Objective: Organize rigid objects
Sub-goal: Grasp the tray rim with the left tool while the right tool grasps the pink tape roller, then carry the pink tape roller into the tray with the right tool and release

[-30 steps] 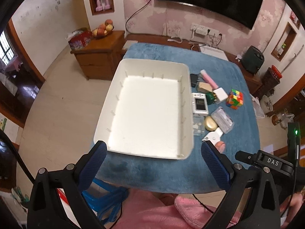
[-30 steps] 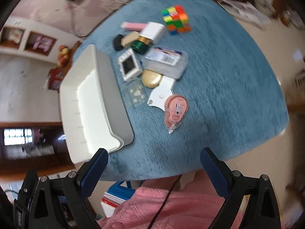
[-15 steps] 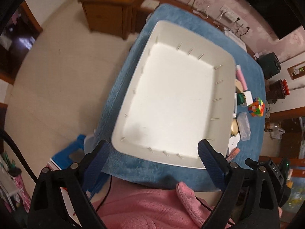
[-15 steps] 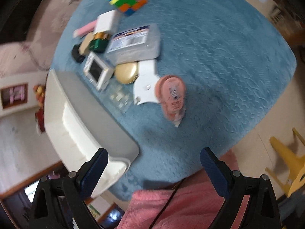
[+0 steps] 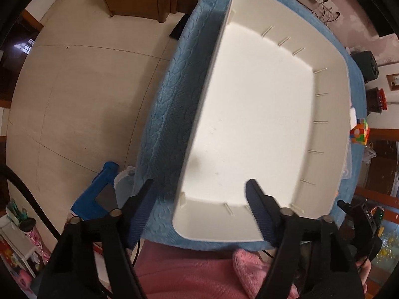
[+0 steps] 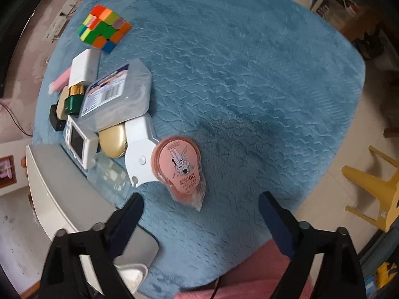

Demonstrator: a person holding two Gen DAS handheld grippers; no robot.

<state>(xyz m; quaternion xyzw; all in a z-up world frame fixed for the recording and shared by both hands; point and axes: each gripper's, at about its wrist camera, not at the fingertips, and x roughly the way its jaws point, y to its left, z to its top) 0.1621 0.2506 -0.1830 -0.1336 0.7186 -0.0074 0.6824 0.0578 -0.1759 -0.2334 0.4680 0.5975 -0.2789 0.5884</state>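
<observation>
Two views. From the left wrist, the left hand-held gripper (image 5: 199, 196) points down over the near corner of the white tray (image 5: 334, 79), its jaws closing astride the tray's left wall with neither pad pressing on it. The tray lies on the blue-covered worktop (image 5: 164, 114), with a colour cube (image 5: 359, 134) beyond its right edge.

From the right wrist, the right hand-held gripper (image 6: 200, 211) hangs above a pink tape dispenser (image 6: 180, 167) near the worktop's near edge, jaws closing and gripping nothing. A white clip (image 6: 139, 149), gold case (image 6: 113, 140) and clear box (image 6: 117, 94) cluster beside the tray.
</observation>
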